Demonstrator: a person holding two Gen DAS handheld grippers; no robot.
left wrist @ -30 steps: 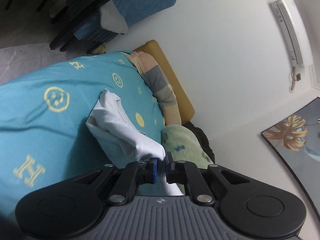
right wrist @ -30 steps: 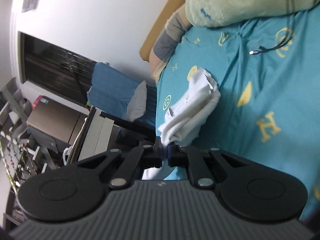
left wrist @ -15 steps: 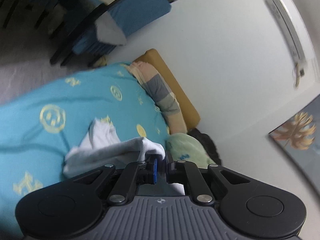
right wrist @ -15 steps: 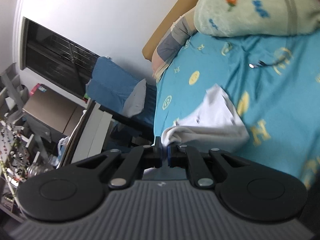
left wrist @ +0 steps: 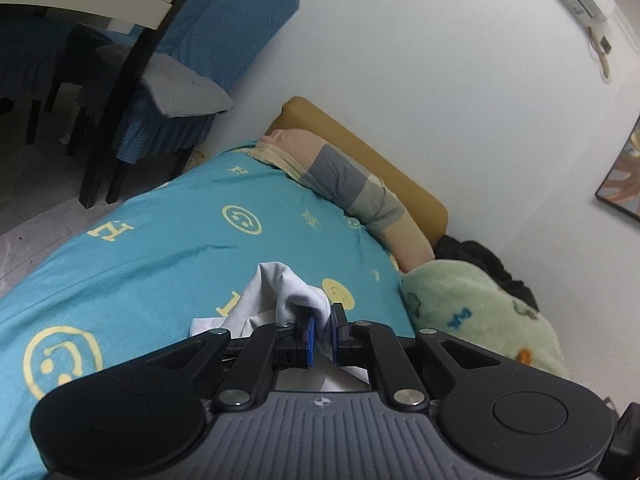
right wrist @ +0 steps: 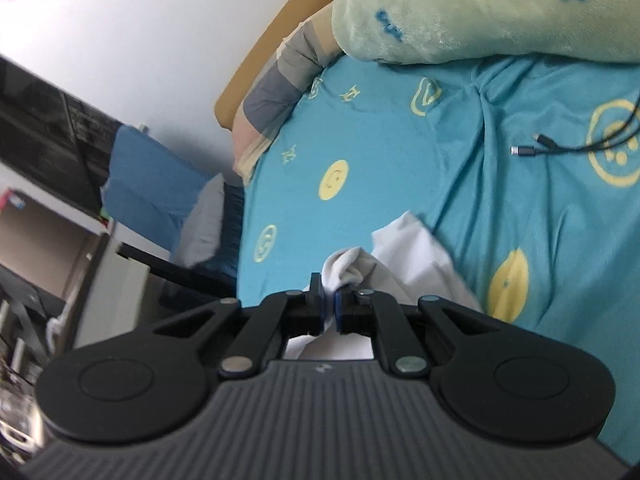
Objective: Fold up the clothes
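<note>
A white garment (left wrist: 276, 296) lies bunched on the teal bedsheet (left wrist: 168, 248) with yellow smiley prints. My left gripper (left wrist: 323, 334) is shut on a fold of it, low over the bed. In the right wrist view the same white garment (right wrist: 408, 256) spreads just ahead of my right gripper (right wrist: 329, 309), which is shut on another bunched edge of it. Most of the cloth is hidden under both gripper bodies.
A striped pillow (left wrist: 344, 184) and tan headboard (left wrist: 372, 156) lie at the bed's head, with a green plush blanket (left wrist: 472, 312) beside them. A black cable (right wrist: 560, 148) lies on the sheet. Blue-covered chairs (left wrist: 208, 52) stand off the bed's side.
Both grippers have pulled the garment toward them and lowered it; far less white cloth shows ahead of the fingers than a second ago. Both stay shut on it.
</note>
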